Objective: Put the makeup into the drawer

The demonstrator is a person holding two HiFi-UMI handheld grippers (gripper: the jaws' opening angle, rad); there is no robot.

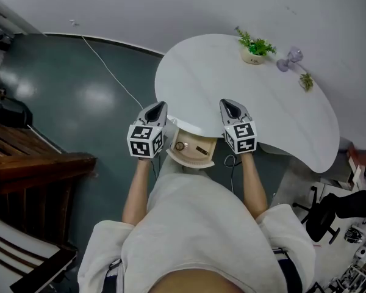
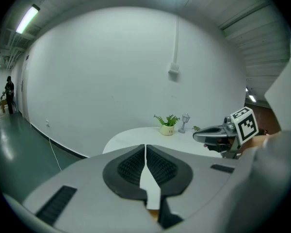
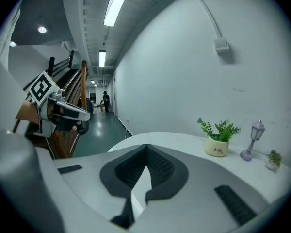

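Both jaw pairs: together, empty.
Grippers: grey left gripper (image 1: 158, 107), grey right gripper (image 1: 230, 103), centre frame.
Desk: white rounded desk (image 1: 274, 108), upper right.

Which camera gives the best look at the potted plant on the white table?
The right gripper view: the potted plant is nearest and largest, its green leaves and cream pot clear. The head view shows it small from above, near the far edge of the table; the left gripper view shows it tiny and distant.

"Life" in dark script on the cream plant pot (image 3: 217, 148)
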